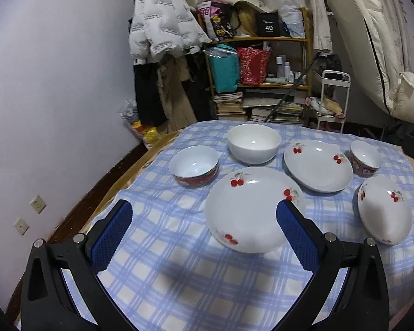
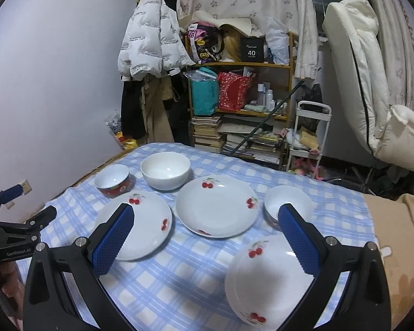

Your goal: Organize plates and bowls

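Six pieces of crockery lie spread in a single layer on the worktop (image 1: 162, 248) with its blue check cloth, none yet stacked, so by my judgement the sorting has barely begun. Going left to right in the left wrist view: the red-banded bowl (image 1: 193, 168) sits at about ten o'clock of the cloth, upright and apart from its neighbours; the plain white bowl (image 1: 254, 143) stands at twelve o'clock, just behind the near cherry plate (image 1: 251, 209), which lies flat at the centre; the far cherry plate (image 1: 318, 165) lies at two o'clock, its rim close to the small patterned bowl (image 1: 365, 157); the third cherry plate (image 1: 383, 209) rests at three o'clock. The spacing looks deliberate, leaving every rim room for a grip. The left gripper (image 1: 204, 220) hovers over the near edge, jaws spread wide and empty, aimed at the near cherry plate, probably the base of a plate stack. In the right wrist view the right gripper (image 2: 205, 224) likewise hangs above the cloth, jaws spread and holding nothing, the third cherry plate at its five o'clock, the likeliest first pick for that side.
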The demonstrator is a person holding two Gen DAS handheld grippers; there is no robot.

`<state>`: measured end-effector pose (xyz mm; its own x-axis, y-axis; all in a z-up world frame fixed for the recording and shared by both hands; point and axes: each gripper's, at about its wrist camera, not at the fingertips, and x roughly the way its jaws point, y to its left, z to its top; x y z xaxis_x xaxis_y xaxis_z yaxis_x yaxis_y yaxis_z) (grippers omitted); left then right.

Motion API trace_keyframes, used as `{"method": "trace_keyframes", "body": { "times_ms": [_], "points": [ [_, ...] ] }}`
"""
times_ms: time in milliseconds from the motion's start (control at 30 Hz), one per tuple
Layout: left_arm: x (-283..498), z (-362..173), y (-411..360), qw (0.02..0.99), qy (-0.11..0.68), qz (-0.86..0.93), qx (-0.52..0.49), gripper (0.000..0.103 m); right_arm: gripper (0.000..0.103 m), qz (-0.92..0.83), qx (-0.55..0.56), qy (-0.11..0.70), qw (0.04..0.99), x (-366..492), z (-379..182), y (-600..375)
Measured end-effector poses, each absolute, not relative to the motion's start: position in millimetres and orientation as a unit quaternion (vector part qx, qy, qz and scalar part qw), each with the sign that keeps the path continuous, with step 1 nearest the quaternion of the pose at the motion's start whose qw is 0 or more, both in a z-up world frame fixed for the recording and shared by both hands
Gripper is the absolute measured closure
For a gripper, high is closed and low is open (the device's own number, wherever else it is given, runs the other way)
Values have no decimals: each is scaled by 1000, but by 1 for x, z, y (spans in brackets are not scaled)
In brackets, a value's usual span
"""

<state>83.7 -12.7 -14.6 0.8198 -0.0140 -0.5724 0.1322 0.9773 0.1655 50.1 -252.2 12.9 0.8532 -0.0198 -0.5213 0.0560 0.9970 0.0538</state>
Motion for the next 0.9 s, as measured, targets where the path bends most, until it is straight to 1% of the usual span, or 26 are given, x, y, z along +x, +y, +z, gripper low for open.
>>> {"method": "trace_keyframes", "body": {
  "times_ms": [233, 400, 600, 767, 900],
  "points": [
    [128, -8, -6, 944, 313, -32, 96, 1, 0, -16, 48, 284, 958, 89, 6, -253],
    [156, -18, 0, 941, 327, -28, 81, 1, 0, -10, 57, 296, 953, 117, -3, -253],
    [186, -43, -3, 934, 343, -21, 103, 1, 0, 6, 58, 318, 946, 157, -22, -246],
    [208, -64, 6, 923, 377, -14, 74, 1, 0, 23, 49, 336, 940, 185, -38, -236],
    [220, -83, 12, 914, 399, 0, 71, 1, 0, 31, 35, 356, 933, 199, -53, -225]
  ]
}}
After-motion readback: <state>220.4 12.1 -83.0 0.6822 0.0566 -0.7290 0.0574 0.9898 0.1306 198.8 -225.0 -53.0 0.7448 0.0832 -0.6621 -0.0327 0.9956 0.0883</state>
